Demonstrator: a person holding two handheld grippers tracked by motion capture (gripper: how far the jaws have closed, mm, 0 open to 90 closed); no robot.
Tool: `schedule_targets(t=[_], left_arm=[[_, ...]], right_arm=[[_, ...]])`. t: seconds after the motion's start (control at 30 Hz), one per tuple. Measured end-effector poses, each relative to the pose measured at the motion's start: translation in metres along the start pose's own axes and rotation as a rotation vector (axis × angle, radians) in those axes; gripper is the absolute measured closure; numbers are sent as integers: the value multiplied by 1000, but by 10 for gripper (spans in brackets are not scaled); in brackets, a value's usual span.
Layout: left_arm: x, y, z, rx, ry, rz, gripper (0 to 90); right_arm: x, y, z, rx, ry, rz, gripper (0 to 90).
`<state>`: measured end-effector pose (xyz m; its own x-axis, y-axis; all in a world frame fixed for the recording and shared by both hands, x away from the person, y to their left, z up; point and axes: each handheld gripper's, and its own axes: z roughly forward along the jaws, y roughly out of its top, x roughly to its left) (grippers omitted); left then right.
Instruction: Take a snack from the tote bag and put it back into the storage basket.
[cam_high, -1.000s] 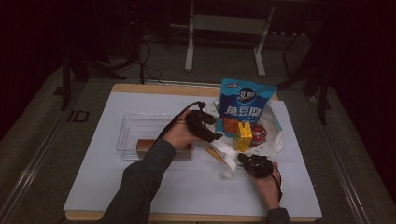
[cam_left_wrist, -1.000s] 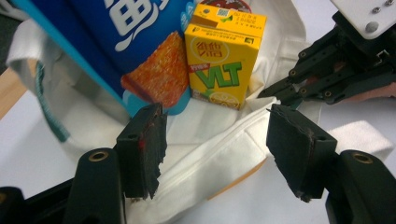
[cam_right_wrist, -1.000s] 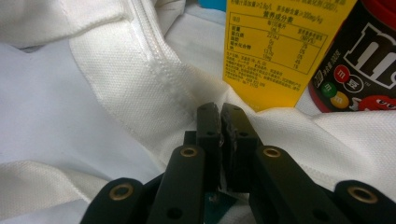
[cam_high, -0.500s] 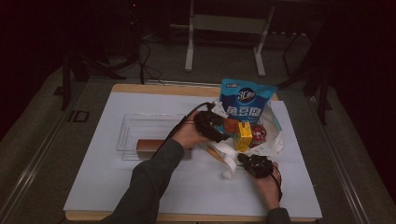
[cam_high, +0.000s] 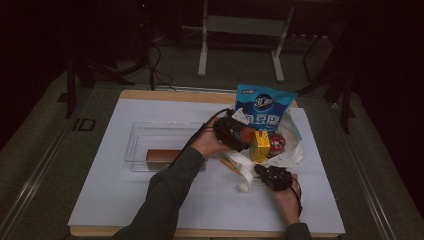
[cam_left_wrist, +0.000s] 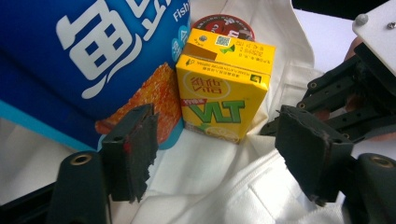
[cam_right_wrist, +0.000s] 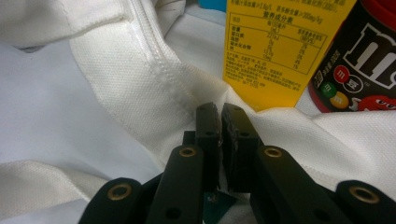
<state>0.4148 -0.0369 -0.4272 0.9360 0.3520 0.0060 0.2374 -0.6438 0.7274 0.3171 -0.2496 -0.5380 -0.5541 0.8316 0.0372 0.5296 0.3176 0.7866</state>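
At a white-topped table (cam_high: 150, 200), a person works two hand-held grippers over a white cloth bag (cam_high: 295, 152) lying open near the table's right side. The left gripper (cam_high: 239, 136) hovers at the bag's mouth, its jaws having just been opening — in the left gripper view (cam_left_wrist: 215, 149) they stand wide, with nothing pressed between the pads, framing a yellow drink carton (cam_left_wrist: 222, 88) that lies on the white fabric (cam_left_wrist: 210, 186). A blue snack packet (cam_left_wrist: 84, 56) leans just beside the carton, touching its edge, and a dark red round lid (cam_left_wrist: 224, 23) shows behind it. The right gripper (cam_high: 272, 176) sits at the near edge of the bag; in the right gripper view (cam_right_wrist: 220, 122) its jaws are closed together on a fold of the cloth (cam_right_wrist: 154, 79), pinching the bag's rim. Just beyond, the carton (cam_right_wrist: 280, 46) stands next to a dark candy tub (cam_right_wrist: 364, 65) — both inside the bag. Farther left on the table, a clear plastic tray (cam_high: 150, 135) holds a brown block (cam_high: 162, 156), well apart from the bag.
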Motion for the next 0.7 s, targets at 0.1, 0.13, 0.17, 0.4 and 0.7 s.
schedule_targets(t=[0.1, 0.13, 0.17, 0.4, 0.7], left_arm=[[1, 1, 4, -1, -17, 1, 289], [2, 1, 5, 1, -16, 7, 285], [2, 2, 7, -1, -20, 3, 279], [1, 10, 17, -7, -49, 24, 254], [1, 13, 34, -1, -78, 28, 171]], right_arm=[[0, 0, 0, 0, 0, 0, 854], [0, 0, 0, -1, -2, 0, 854], [1, 0, 0, -1, -4, -2, 854], [0, 0, 0, -3, -3, -3, 853], [0, 0, 0, -3, -3, -2, 853]])
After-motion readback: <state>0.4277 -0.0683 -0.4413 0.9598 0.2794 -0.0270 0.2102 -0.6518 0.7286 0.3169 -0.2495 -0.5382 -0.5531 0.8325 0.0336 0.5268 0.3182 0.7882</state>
